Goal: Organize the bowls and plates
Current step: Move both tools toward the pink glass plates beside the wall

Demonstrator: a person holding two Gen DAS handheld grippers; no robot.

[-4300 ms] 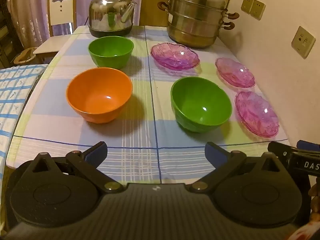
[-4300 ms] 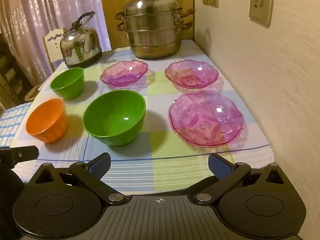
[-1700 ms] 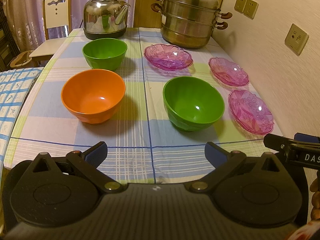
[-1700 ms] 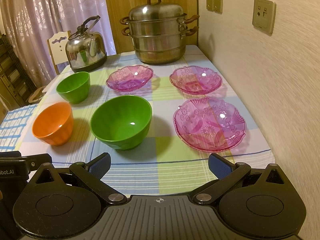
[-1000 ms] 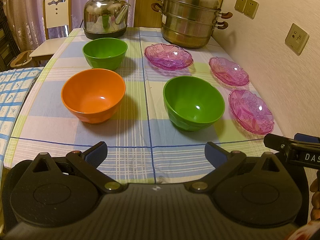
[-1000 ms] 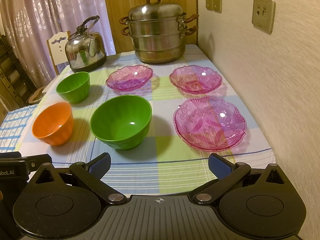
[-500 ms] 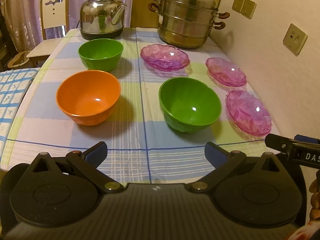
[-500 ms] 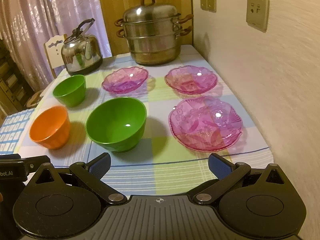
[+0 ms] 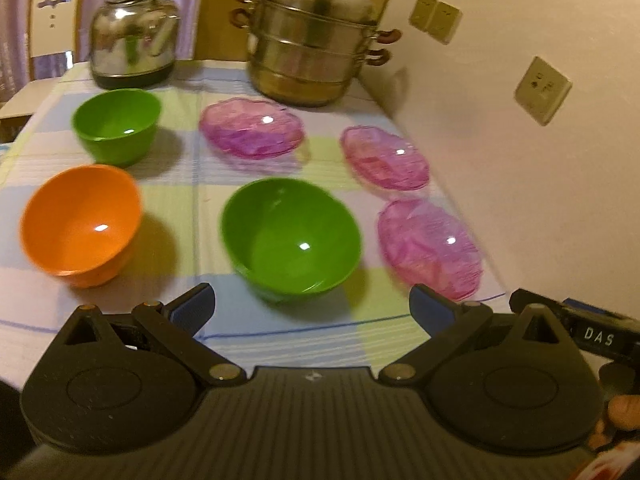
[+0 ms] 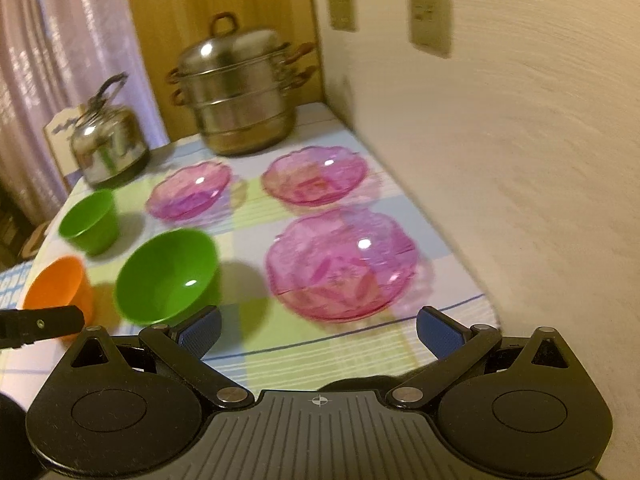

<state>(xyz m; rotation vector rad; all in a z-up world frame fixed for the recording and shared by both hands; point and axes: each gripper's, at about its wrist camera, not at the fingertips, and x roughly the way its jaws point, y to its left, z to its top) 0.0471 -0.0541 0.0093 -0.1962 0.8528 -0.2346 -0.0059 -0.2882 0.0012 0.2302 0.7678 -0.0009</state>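
On the checked tablecloth stand a large green bowl [image 9: 290,240] [image 10: 168,278], an orange bowl [image 9: 78,224] [image 10: 56,286] and a small green bowl [image 9: 116,126] [image 10: 90,220]. Three pink glass plates lie separately: a near one [image 9: 430,248] [image 10: 344,264], a far right one [image 9: 384,158] [image 10: 316,180] and a far middle one [image 9: 252,128] [image 10: 190,190]. My left gripper [image 9: 312,308] is open just short of the large green bowl. The right gripper [image 10: 318,330] is open in front of the near pink plate. Nothing is held.
A steel steamer pot [image 9: 312,48] [image 10: 240,96] and a kettle [image 9: 134,48] [image 10: 108,144] stand at the table's far end. A wall with sockets [image 9: 542,90] borders the right side. A white chair [image 9: 52,28] is at the far left.
Both grippers have moved forward and tilted, so the bowls and plates appear closer and blurred. Both stay open. No dish has shifted.
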